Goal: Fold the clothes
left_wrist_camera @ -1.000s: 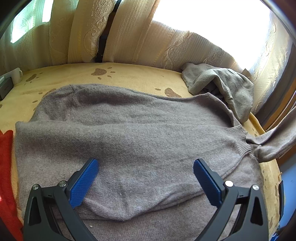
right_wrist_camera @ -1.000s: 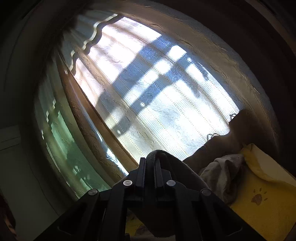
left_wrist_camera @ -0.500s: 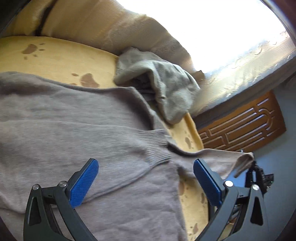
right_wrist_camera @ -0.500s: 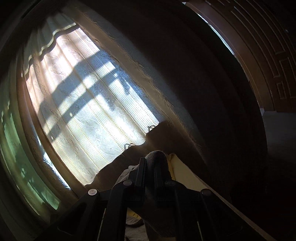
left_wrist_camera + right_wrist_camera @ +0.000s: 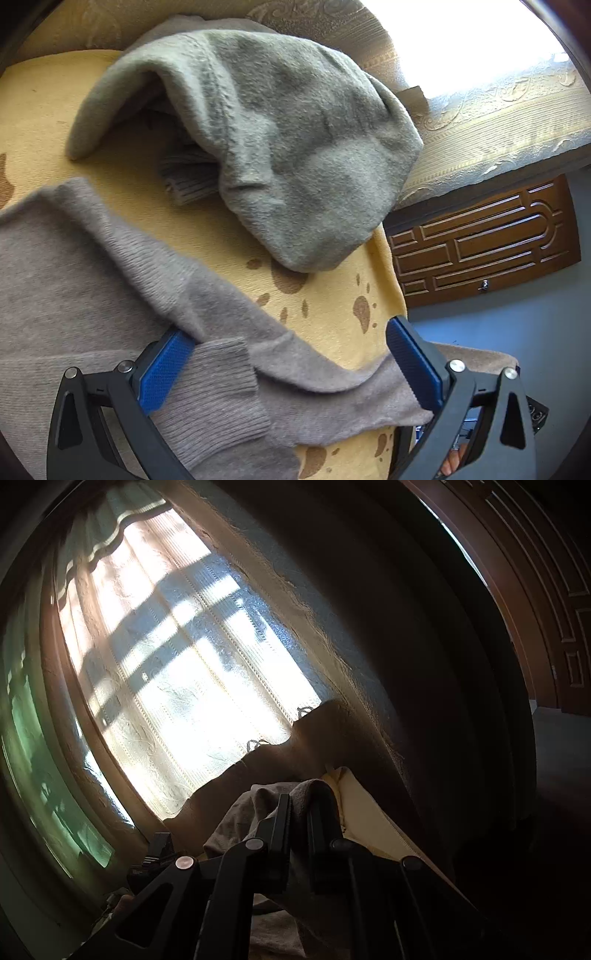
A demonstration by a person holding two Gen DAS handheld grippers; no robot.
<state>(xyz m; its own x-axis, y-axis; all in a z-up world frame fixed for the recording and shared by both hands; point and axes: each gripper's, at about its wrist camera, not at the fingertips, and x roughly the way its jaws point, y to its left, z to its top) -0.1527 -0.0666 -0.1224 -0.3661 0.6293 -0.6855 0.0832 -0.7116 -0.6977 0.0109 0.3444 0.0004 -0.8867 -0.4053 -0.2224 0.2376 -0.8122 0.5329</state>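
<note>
In the left wrist view we see the brown-grey sweater (image 5: 92, 280) spread flat on the yellow paw-print blanket (image 5: 325, 306), filling the lower left of the pic. Its sleeve (image 5: 295, 373) runs from the body across the bottom toward the right, w/ a ribbed cuff or hem (image 5: 221, 387) lying just by the left blue pad. The left gripper (image 5: 291, 369) hangs over that sleeve w/ jaws spread wide; the cloth passes under and between the pads, and nothing is pinched. The left pad sits at the sweater's edge; whether it touches, we can't tell. The right pad stands over the sleeve's far end, near the blanket's edge.

Further back, a 2nd garment, grey-green & fuzzy (image 5: 280, 140), lies crumpled in a heap on the blanket, apart from the sweater, w/ a ribbed bit showing beneath it. Behind it a patterned curtain (image 5: 480, 122); to the right a carved wooden door (image 5: 487, 240).

In the right wrist view, very dark, the right gripper (image 5: 299, 808) has its jaws pressed together on a fold of brown-grey cloth (image 5: 314, 790), prob. the sweater's sleeve end, which bulges up over the tips & drapes down below. Beyond it a backlit curtain (image 5: 184, 672) & a strip of the yellow blanket (image 5: 365, 823)
</note>
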